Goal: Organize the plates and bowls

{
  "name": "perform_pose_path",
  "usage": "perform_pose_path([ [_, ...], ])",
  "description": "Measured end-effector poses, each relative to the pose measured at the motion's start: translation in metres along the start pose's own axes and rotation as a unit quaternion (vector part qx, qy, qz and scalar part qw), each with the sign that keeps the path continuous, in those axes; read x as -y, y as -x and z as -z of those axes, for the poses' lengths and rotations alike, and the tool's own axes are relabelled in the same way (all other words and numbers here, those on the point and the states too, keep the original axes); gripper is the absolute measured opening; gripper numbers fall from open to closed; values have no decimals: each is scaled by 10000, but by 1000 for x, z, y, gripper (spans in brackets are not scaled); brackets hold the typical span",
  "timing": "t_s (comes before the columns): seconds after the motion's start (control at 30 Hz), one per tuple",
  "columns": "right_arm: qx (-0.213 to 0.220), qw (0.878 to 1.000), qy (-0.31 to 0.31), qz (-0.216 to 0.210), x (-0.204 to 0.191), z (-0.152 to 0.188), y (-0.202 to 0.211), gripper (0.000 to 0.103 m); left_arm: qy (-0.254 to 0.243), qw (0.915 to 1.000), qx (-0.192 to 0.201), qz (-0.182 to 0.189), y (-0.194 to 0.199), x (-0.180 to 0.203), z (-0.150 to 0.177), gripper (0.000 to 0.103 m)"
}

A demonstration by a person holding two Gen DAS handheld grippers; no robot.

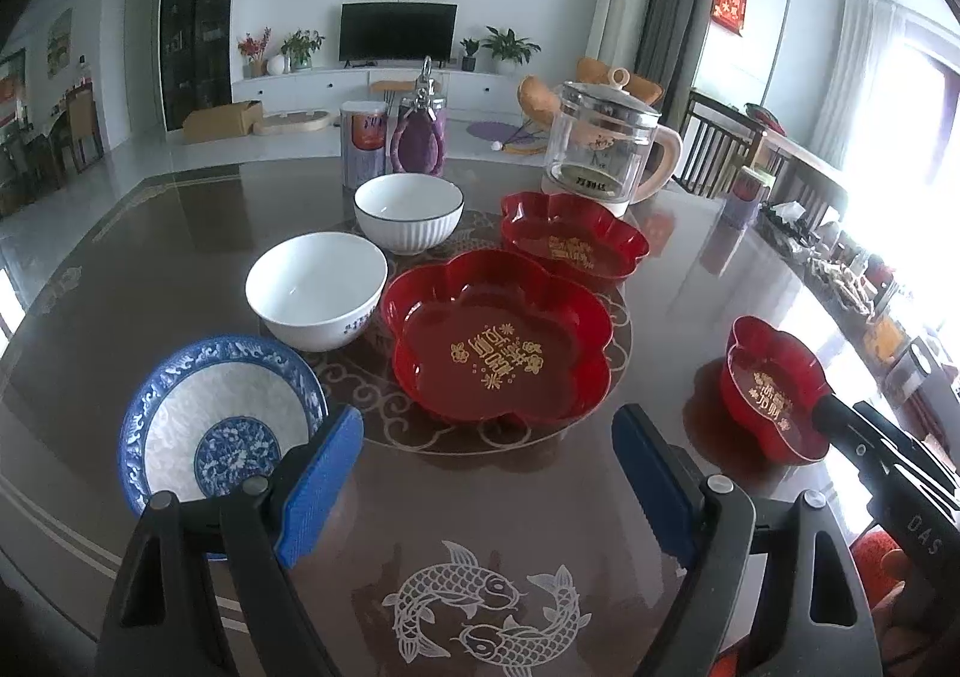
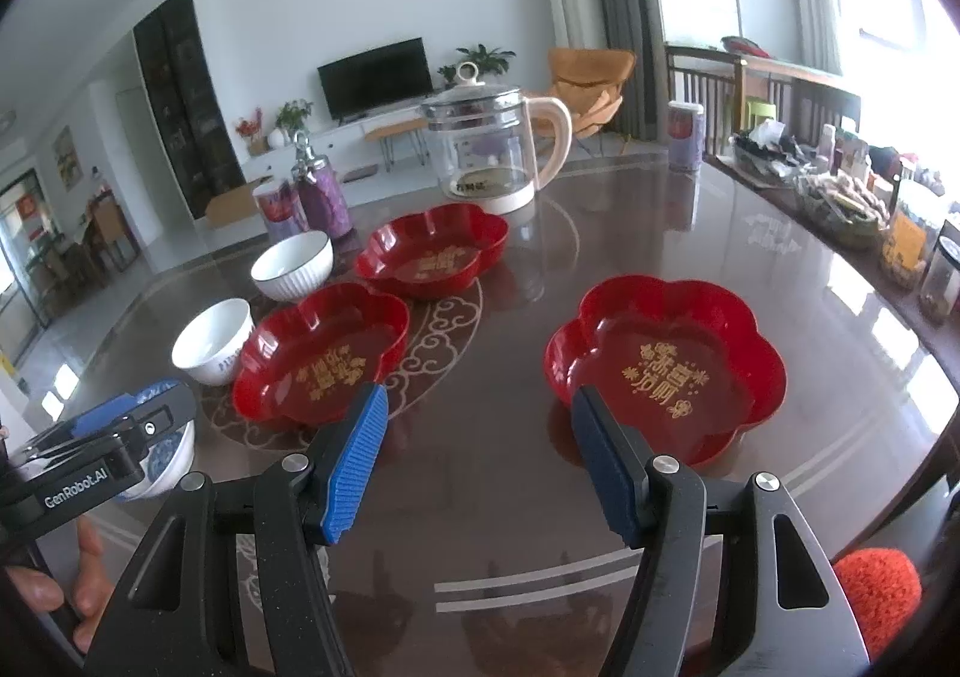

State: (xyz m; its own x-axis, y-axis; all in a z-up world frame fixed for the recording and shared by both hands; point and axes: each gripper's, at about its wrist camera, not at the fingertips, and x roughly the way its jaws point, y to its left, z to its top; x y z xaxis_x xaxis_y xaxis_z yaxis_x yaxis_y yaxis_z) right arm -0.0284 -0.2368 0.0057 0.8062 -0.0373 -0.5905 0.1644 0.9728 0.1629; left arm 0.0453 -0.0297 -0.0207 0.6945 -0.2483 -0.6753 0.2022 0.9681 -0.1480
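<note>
Three red flower-shaped plates lie on the dark table: one in the middle (image 1: 498, 329) (image 2: 324, 353), one farther back (image 1: 573, 239) (image 2: 432, 251), one to the right (image 1: 774, 395) (image 2: 666, 371). To their left stand a plain white bowl (image 1: 315, 287) (image 2: 216, 341) and a ribbed white bowl with a dark rim (image 1: 408, 212) (image 2: 293, 264). A blue-and-white bowl (image 1: 222, 419) sits nearest, just left of my left gripper (image 1: 486, 425), which is open and holds nothing. My right gripper (image 2: 480, 398) is also open and holds nothing, hovering between the middle and right red plates.
A glass kettle (image 1: 606, 149) (image 2: 492, 143), a purple jar (image 1: 420, 137) and a can (image 1: 363, 143) stand at the back of the table. Jars and packets (image 2: 840, 203) crowd the right edge. The tabletop near me has a fish pattern (image 1: 480, 605).
</note>
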Motion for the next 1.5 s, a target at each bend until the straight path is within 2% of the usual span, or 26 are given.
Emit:
perform_pose_path([
  [0.3, -83, 9999, 52, -37, -6, 2, -4, 67, -348, 9992, -180, 66, -2, 5, 3, 85],
  [0.33, -89, 9999, 66, -45, -7, 2, -4, 67, -381, 9991, -151, 71, -1, 6, 3, 87],
  [0.4, -85, 9999, 88, -54, -9, 2, -4, 67, -402, 9991, -81, 66, 3, 6, 3, 97],
  [0.47, -88, 9999, 107, -61, -9, 2, -4, 67, -335, 9994, 1, 76, 7, 5, 3, 101],
  [0.63, -107, 9999, 114, -74, -10, 2, -5, 67, -221, 9996, -37, 164, 8, 0, 0, 101],
  [0.87, -107, 9998, 120, -75, -10, 2, -5, 67, -226, 9997, 36, -39, 10, -3, 0, 101],
  [1.13, -165, 9997, 164, -94, -14, 5, -8, 67, -210, 9997, 74, -91, 10, -6, 0, 101],
  [1.5, -328, 9990, 261, -127, -22, 11, -15, 67, 146, 9997, 28, -185, 7, -38, -6, 101],
])
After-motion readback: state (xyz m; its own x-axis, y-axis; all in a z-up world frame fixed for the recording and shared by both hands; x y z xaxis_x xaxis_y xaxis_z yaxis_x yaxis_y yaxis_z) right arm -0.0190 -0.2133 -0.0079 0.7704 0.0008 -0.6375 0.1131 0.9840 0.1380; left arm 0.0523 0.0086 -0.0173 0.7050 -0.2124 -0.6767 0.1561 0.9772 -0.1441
